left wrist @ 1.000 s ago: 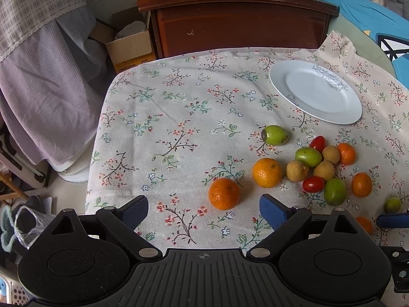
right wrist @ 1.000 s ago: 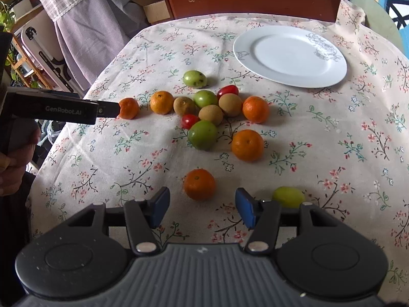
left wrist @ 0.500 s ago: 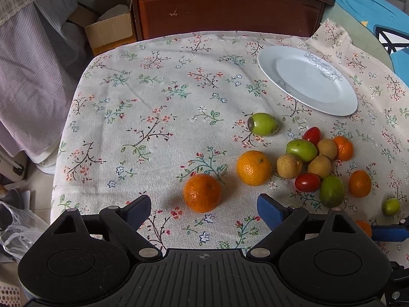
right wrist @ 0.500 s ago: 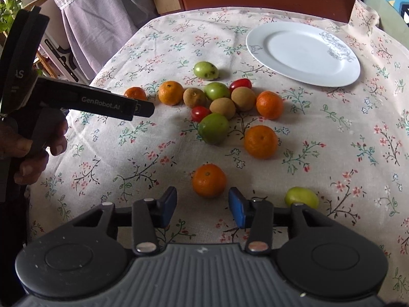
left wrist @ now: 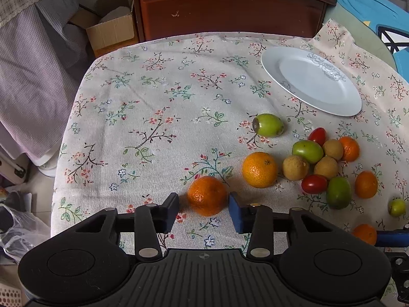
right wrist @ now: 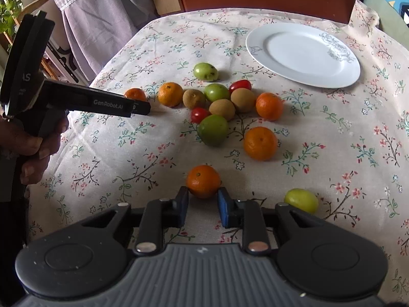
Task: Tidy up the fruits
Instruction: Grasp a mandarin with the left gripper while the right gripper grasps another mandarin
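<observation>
Right now each hand-held gripper has a tangerine between its pads. The left hand-held gripper point(left wrist: 203, 208) is closing on its tangerine point(left wrist: 207, 195): the right pad touches the peel, while a sliver of cloth shows beside the left pad, so the grip is not yet made. The right hand-held gripper point(right wrist: 203, 204) is closed on a smaller tangerine point(right wrist: 203, 181), pinched low at its near side. Both fruits sit on the flowered tabletop point(left wrist: 153, 117), near its front edge.

Risk, as I judge it: round, soft fruit held off-centre can squirt forward out of the pads when lifted, or bruise if squeezed hard; a loose one could roll off the cloth.

Farther back lies the cluster of fruit point(right wrist: 217, 102), mixed green, brown, red and orange, then the white plate point(right wrist: 258, 48), bare, well apart from both grippers.

Only the right wrist view shows the person's hand point(right wrist: 33, 148) around the left tool's handle, and a pale green fruit point(right wrist: 301, 200) just beside its own gripper.
</observation>
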Available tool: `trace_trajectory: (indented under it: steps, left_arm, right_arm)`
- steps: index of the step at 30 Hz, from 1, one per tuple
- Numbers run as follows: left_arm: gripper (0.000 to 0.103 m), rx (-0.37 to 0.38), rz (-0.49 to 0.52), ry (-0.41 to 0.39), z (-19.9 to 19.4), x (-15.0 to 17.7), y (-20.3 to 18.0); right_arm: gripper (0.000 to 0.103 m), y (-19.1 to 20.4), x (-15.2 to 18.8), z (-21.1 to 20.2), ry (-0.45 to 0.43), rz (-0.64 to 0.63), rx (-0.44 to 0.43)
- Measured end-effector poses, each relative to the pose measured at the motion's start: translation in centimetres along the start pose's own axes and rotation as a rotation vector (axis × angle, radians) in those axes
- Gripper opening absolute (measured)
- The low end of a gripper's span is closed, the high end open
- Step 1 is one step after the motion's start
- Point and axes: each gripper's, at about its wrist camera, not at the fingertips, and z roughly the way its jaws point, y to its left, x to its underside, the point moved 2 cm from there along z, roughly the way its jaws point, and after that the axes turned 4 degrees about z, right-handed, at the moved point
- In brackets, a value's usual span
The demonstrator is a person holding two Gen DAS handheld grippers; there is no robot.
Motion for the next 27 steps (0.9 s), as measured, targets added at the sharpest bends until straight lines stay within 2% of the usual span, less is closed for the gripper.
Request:
trace_trajectory:
  steps: [1, 6, 11, 15, 23, 27]
  left_arm:
    - [0.029, 0.006, -0.009, -0.004, -0.1, -0.1, 0.1]
    - [0.029, 0.012, -0.032, -0.005, -0.2, -0.1, 0.2]
    - [0.029, 0.024, -0.03, -0.039, -1.3, -0.5, -0.3]
    - [0.029, 0.05, -0.031, -0.07, -2.1, -1.0, -0.9]
    - [0.029, 0.063, -0.02, -0.095, -2.9, -1.2, -1.4]
    - [0.029, 0.057, -0.016, -0.091, -2.8, -1.2, -1.5]
  right_arm:
    - [0.024, 0.0, 0.0, 0.0, -0.003, 0.002, 0.0]
    - [0.024, -0.5, -0.5, -0.3, -0.027, 0.039, -0.005]
    - [0.022, -0.8, -1.3, -0.7, -0.065, 0.058, -0.012]
    - [0.012, -1.1, -2.0, -0.9, -0.087, 0.068, -0.01]
    - [0.012, -2.0, -2.0, -0.7, -0.069, 0.117, -0.027]
    - [0.02, -1.7, -1.7, -0.6, -0.053, 0.109, -0.031]
